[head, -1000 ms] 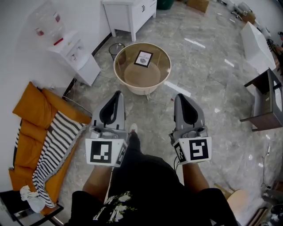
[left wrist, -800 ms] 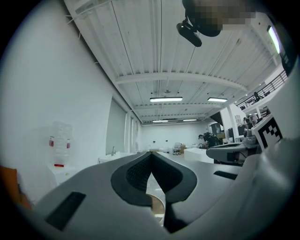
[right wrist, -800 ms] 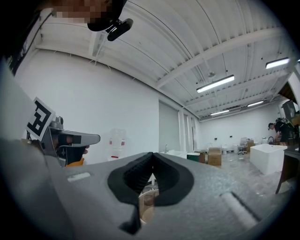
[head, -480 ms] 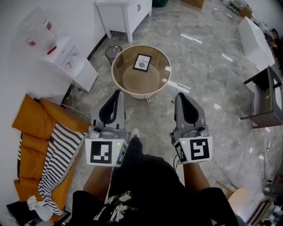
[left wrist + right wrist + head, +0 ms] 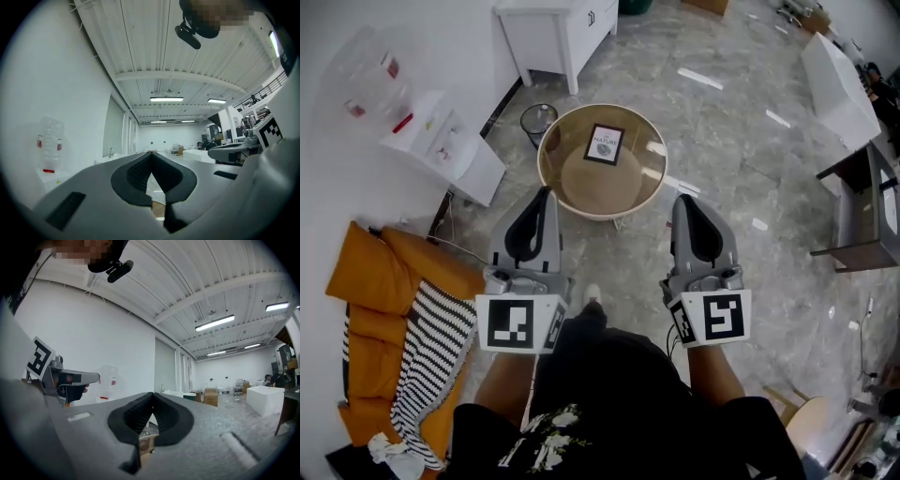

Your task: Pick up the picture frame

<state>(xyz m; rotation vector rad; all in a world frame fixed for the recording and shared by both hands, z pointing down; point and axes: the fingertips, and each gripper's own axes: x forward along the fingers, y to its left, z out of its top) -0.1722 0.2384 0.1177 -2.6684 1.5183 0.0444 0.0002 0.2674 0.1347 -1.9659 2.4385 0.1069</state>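
The picture frame [image 5: 605, 145], black-edged around a white print, lies flat on the glass top of a round beige table [image 5: 623, 215] ahead of me. My left gripper [image 5: 547, 191] and right gripper [image 5: 683, 199] are held side by side, pointing level at the table, and their tips stop short of its near rim. Both are shut with nothing between the jaws. In the left gripper view the left gripper [image 5: 150, 152] shows its dark pads pressed together. The right gripper [image 5: 152, 393] looks the same in its own view. Neither gripper view shows the frame.
A wire wastebasket [image 5: 539, 120] stands left of the table, beside a low white stand [image 5: 450, 145]. A white cabinet [image 5: 558, 28] is behind. An orange couch with a striped blanket [image 5: 412, 328] lies at my left. A dark side table [image 5: 862, 206] is at the right.
The table and frame have slid down the head view, closer to the gripper tips, as I walk forward. Both grippers stay shut and side by side.
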